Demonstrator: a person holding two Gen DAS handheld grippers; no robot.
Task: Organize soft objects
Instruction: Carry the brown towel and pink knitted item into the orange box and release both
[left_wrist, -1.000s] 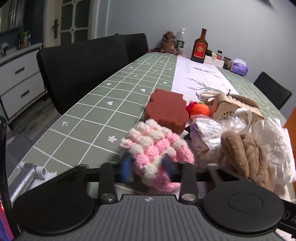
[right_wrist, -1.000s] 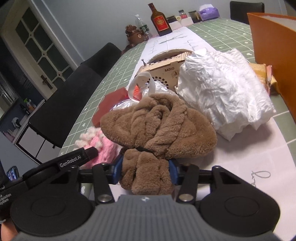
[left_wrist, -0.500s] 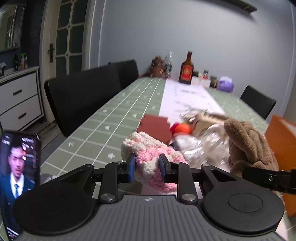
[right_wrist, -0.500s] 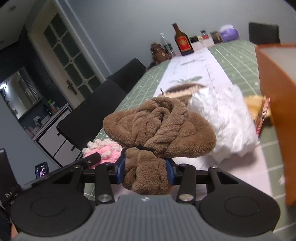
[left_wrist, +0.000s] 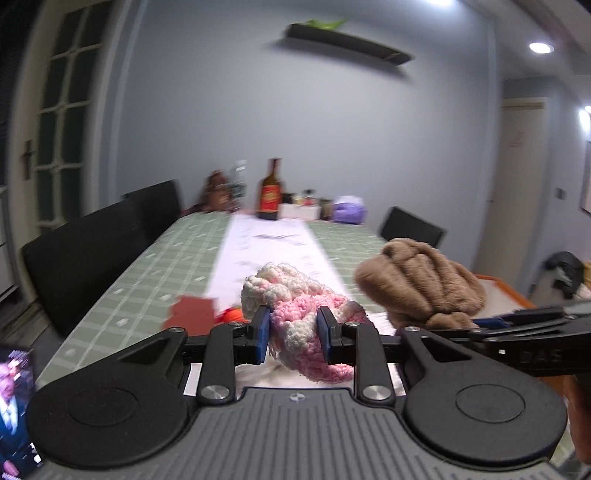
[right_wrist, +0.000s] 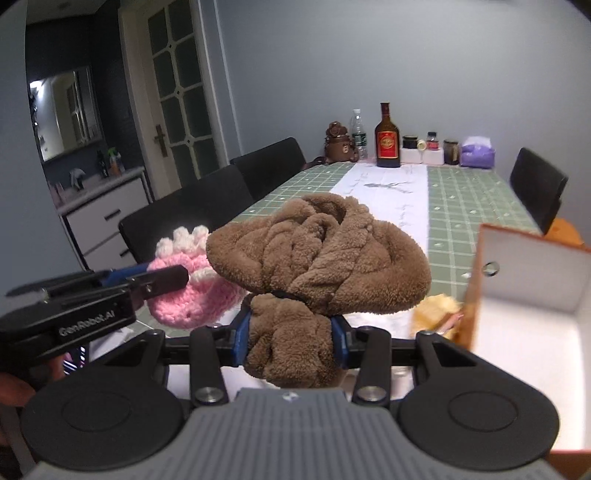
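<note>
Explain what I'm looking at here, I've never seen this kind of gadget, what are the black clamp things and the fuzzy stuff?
These are two hand-held grippers, one in each of a person's hands, each with a camera looking along its blue-padded fingers. The left gripper is shut on a pink and white crocheted yarn piece. The right gripper is shut on a brown fluffy plush bundle. Both are lifted above a long table with a green checked cloth. Far down it stand a dark glass bottle with a red label and small jars. An orange box with a white inside sits at right.

The left tool (right_wrist: 173, 282) reads "GenRobot.AI" along its black side.
</note>
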